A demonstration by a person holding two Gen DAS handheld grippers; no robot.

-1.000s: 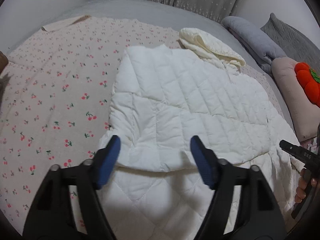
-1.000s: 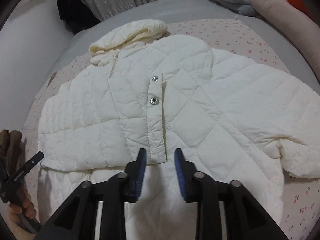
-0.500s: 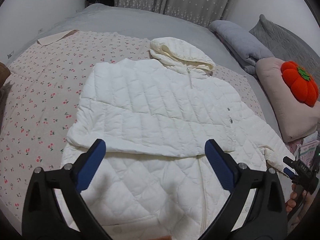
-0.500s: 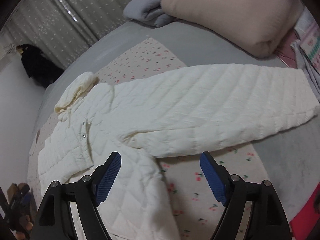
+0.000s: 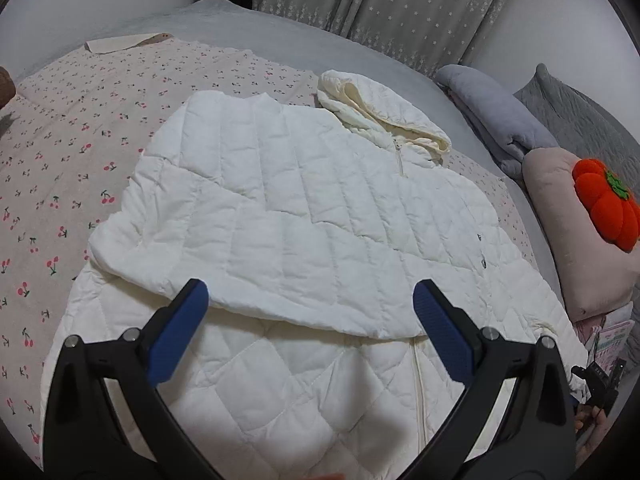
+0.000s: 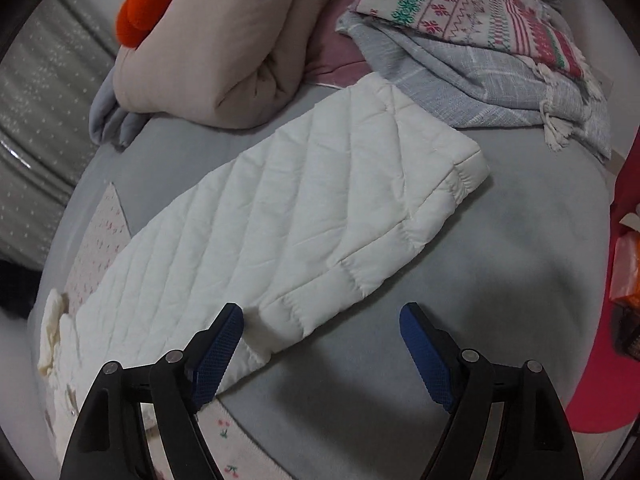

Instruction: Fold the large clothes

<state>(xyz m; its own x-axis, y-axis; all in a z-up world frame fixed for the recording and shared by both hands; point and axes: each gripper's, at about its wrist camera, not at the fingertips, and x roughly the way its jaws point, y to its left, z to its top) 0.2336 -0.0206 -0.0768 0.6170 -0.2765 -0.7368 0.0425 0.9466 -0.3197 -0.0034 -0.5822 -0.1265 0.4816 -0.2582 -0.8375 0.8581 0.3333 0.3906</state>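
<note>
Since half a second ago the right gripper [image 6: 320,344] has swung farther out along the sleeve [image 6: 288,216] to its elastic cuff [image 6: 460,184]; the left gripper [image 5: 308,328] has edged closer. Both gape, released, holding nothing. The white diamond-quilted puffy jacket [image 5: 288,216] lies flat on the cherry-print sheet [image 5: 64,168], one sleeve folded across.

The right gripper [image 6: 320,340], jaws spread wide, has swung off the jacket's [image 5: 304,216] snap placket to the outstretched sleeve [image 6: 288,220] near the bed's [image 6: 500,280] pillow-side edge, its left pad over the sleeve's near edge. The left gripper [image 5: 310,328] has gone from partly open to wide and drawn back above the folded-over sleeve's lower edge.
</note>
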